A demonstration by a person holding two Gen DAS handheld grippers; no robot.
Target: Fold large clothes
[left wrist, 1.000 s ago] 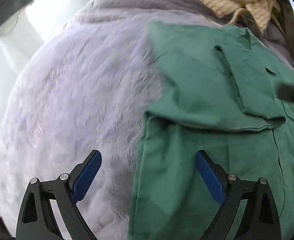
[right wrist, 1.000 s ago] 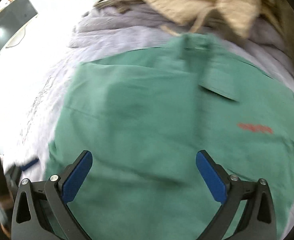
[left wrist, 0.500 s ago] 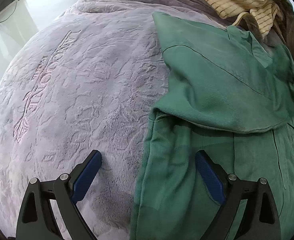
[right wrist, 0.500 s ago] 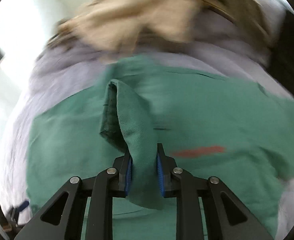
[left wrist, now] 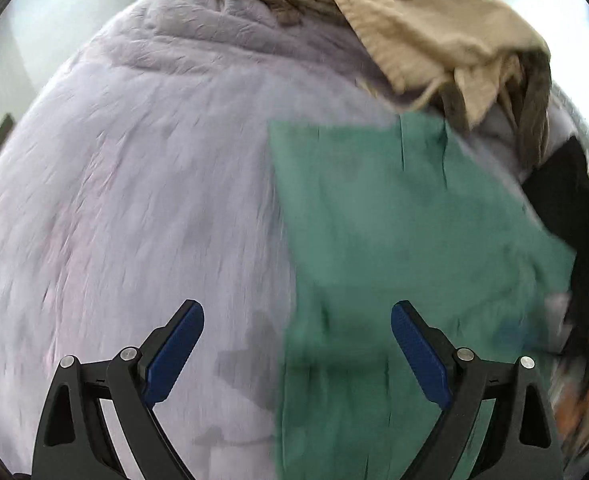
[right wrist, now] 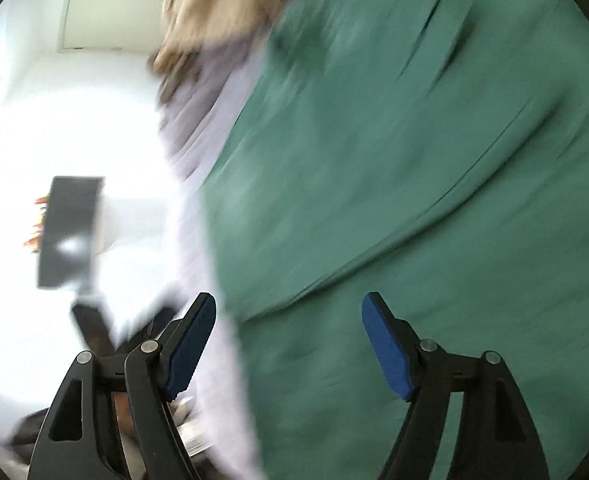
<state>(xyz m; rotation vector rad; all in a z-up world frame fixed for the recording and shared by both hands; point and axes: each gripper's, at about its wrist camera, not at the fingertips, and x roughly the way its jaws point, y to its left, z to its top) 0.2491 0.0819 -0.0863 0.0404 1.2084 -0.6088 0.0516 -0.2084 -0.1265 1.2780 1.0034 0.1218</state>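
A green shirt [left wrist: 394,240] lies flat on a lilac plush blanket [left wrist: 154,200], its left side folded to a straight edge. My left gripper [left wrist: 297,340] hangs open above that edge, nothing between its blue pads. In the right wrist view the green shirt [right wrist: 414,180] fills the right side, blurred by motion. My right gripper [right wrist: 289,344] is rolled over, its jaws opening, and no cloth sits between its pads. It hovers over the shirt's edge by the blanket [right wrist: 210,148].
A heap of beige and brown clothes [left wrist: 434,40] lies at the blanket's far end. A black garment [left wrist: 562,200] sits at the right. Beyond the bed's edge stand a dark screen [right wrist: 70,232] and a white wall.
My right gripper was shut on a fold of the green shirt half a second ago; now it has let go, rolled and swung left. My left gripper has pulled back and up, still open.
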